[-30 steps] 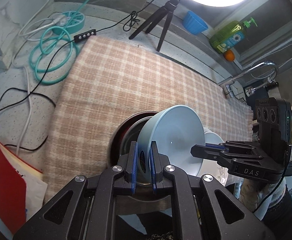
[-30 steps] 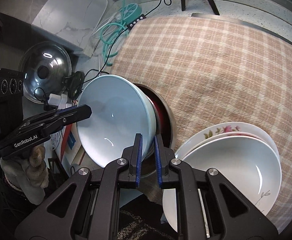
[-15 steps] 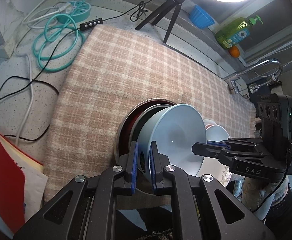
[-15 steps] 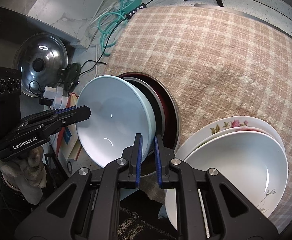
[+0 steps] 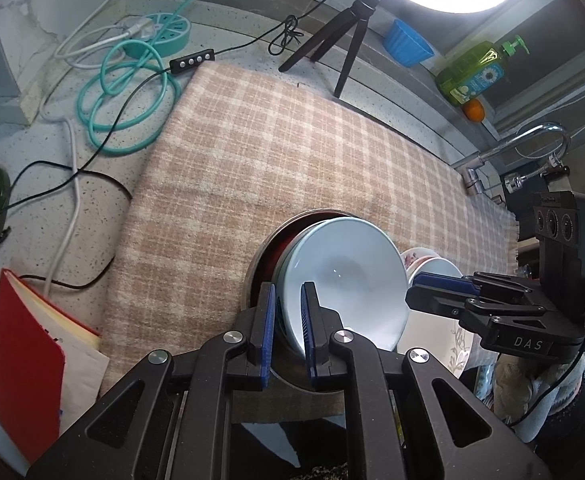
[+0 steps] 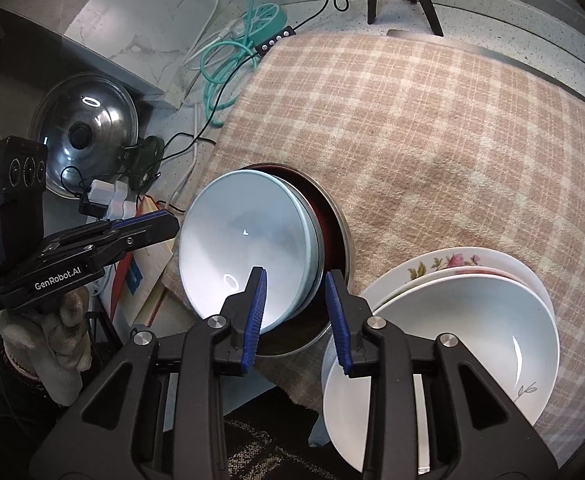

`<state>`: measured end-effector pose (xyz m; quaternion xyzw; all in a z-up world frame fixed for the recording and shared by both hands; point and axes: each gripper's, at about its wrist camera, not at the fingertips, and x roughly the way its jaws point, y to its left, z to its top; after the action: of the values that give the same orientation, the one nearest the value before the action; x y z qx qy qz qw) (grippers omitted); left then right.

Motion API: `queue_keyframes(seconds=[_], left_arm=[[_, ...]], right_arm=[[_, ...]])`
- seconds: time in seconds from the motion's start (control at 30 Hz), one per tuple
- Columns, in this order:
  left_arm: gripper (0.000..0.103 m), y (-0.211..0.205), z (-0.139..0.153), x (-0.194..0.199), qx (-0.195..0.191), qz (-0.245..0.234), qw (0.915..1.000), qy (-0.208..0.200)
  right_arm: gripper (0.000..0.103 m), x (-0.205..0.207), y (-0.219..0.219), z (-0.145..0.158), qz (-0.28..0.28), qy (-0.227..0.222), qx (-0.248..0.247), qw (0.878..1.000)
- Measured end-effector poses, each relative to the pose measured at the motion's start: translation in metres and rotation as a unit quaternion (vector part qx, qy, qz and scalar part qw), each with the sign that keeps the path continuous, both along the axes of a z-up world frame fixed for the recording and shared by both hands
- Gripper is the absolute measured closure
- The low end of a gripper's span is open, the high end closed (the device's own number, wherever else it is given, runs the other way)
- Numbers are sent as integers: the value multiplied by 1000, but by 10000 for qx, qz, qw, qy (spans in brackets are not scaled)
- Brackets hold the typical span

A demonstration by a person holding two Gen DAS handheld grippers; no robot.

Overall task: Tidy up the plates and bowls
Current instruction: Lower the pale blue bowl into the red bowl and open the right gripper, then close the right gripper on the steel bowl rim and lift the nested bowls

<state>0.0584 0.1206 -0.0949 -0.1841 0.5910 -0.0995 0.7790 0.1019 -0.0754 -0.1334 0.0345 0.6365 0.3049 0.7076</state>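
A pale blue bowl [image 5: 352,276] [image 6: 248,248] rests nested on a stack inside a metal pan [image 6: 342,236] with a dark red dish, on the plaid cloth. My left gripper [image 5: 286,320] has its jaws slightly apart, straddling the bowl's near-left rim. My right gripper [image 6: 296,312] is open, its fingers either side of the bowl's near-right rim, not pinching it. A stack of white plates and a white bowl [image 6: 452,328] with a flowered plate [image 6: 460,260] beneath lies right of the pan; it also shows in the left wrist view [image 5: 432,320].
Plaid cloth [image 5: 292,152] covers the counter. Teal cable and power strip [image 5: 132,80], tripod [image 5: 344,28], ring light, soap bottle [image 5: 472,72], faucet [image 5: 512,148] at the back. Red book [image 5: 24,356] and pot lid [image 6: 84,132] at the left.
The blue bowl, held tilted above the pan by both grippers, has come down into the stack. Both grippers have opened and let go of its rim.
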Motion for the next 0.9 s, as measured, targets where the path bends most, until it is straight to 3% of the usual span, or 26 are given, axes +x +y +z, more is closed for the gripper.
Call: queue_keyframes(seconds=[0.13,0.23,0.67,0.9], left_arm=[[92,0,3,-1,20,15,10000,-76],[83,2,5,-3,14,47,9999,-137],[83,9,10,-28,-15,366,9978,-553],[83,18,-5,-47,-159,743,9956,-541]], right_arm=[[64,-2,-3,5,-19,-93,28,10000],[54,-4,-7,11,-52,-243,50,9997],[51,-7,-51,26,-659,-499,469,9955],[51,-14,-71,22,-1004,-568,606,9915]])
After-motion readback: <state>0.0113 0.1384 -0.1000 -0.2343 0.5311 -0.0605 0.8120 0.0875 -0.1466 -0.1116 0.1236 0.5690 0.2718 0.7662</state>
